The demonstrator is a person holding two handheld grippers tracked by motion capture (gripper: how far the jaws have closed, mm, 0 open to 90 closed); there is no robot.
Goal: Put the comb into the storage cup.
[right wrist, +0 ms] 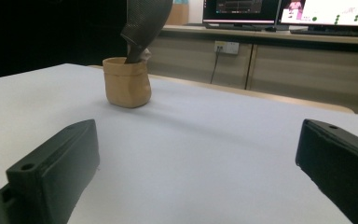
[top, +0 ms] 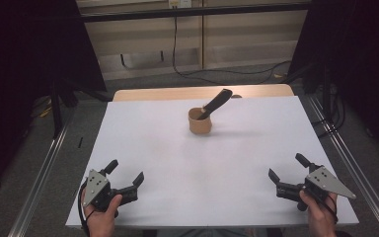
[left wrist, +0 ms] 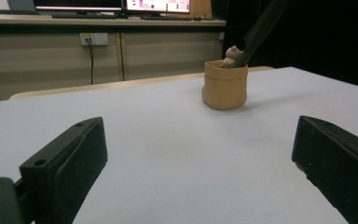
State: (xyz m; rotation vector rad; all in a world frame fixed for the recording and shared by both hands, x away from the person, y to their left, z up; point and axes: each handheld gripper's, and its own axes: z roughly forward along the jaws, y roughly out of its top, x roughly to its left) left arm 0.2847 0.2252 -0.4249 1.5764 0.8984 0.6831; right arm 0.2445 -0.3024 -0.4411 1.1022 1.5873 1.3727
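Left gripper: held low at the near left corner of the table, close to the front edge; jaws spread wide apart, nothing between them.
Right gripper: held at the near right corner, just inside the front and right edges; jaws likewise wide apart and empty.
White table top: bare from the grippers up to the cup, open sheet between the two grippers and on both sides.
Tan cup: upright past the table's middle, nearer the far edge, well apart from both grippers; its wall looks dented in the gripper views.
Black-handled tool: stands in the cup, leaning up toward the far right, handle past the rim.
Wooden strip: bare table edge beyond the white sheet, behind the cup.
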